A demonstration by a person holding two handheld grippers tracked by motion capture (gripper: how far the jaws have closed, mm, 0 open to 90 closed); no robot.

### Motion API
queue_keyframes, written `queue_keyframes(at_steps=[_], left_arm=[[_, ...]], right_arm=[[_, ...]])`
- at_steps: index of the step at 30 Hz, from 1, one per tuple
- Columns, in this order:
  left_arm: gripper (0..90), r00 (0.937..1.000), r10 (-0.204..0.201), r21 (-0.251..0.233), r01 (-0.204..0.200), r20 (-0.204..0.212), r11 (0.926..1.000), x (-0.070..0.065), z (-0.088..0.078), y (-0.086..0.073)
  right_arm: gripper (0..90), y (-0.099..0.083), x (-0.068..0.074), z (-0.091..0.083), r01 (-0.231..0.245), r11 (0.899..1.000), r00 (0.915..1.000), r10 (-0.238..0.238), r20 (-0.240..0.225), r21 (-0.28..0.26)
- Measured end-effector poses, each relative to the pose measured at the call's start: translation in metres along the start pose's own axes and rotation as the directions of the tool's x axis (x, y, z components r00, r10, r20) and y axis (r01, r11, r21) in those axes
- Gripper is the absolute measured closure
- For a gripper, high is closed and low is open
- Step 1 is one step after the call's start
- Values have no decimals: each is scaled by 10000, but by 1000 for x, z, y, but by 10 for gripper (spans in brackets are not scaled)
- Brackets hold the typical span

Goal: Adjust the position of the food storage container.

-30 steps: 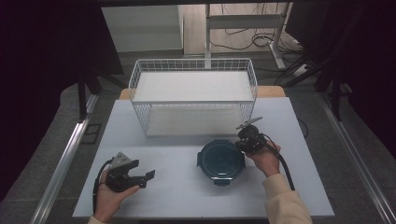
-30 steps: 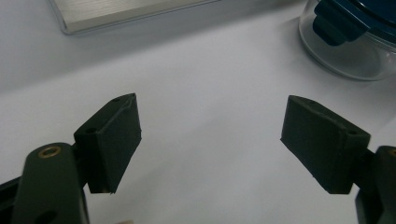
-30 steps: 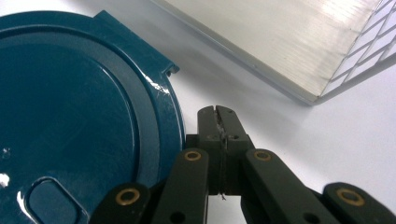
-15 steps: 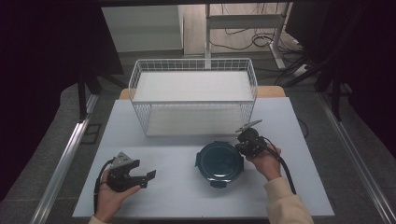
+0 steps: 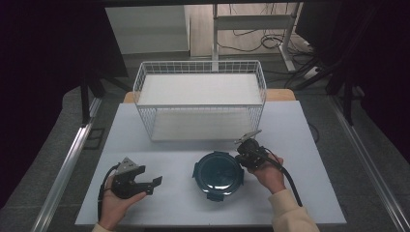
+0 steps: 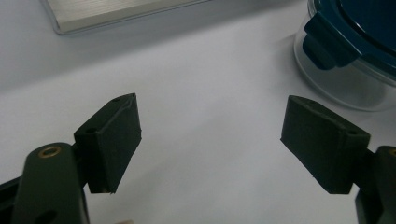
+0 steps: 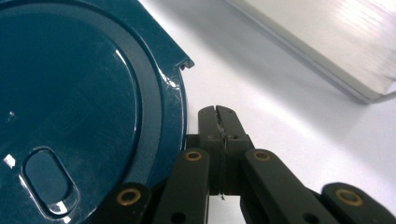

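Closed right gripper (image 7: 219,112) at the rim of a lidded container (image 5: 217,174)

Its jaws are pressed together on nothing, tips just beside the dark blue lid (image 7: 84,107); the left gripper (image 6: 210,135) waits wide open and empty, apart to the left. To work a clip, better to come at the flap squarely. The round clear bowl with clip flaps sits mid-table, in front of the wire basket (image 5: 200,104).

On the surface (image 5: 145,130), the lidded container (image 5: 217,175) sits in front of the wire basket (image 5: 200,104), between the left gripper (image 5: 150,184) and the right gripper (image 5: 241,151).
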State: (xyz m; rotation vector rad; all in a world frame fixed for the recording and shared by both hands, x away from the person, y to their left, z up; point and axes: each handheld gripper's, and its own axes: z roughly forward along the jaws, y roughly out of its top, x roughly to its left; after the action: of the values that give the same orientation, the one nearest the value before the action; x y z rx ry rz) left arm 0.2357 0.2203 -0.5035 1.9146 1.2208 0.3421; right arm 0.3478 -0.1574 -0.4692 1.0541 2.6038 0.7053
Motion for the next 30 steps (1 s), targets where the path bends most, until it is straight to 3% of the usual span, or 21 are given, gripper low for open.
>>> queue_keyframes(at_steps=[17,30], left_arm=[[191,10000,12,9,-12,22,10000,-1,1,0],[192,10000,45,76,-45,34,10000,-2,3,0]], right_arm=[[900,4,21,4,322,9995,9986,-324,-414,-70],[900,5,26,7,426,9988,9971,-440,-623,-238]])
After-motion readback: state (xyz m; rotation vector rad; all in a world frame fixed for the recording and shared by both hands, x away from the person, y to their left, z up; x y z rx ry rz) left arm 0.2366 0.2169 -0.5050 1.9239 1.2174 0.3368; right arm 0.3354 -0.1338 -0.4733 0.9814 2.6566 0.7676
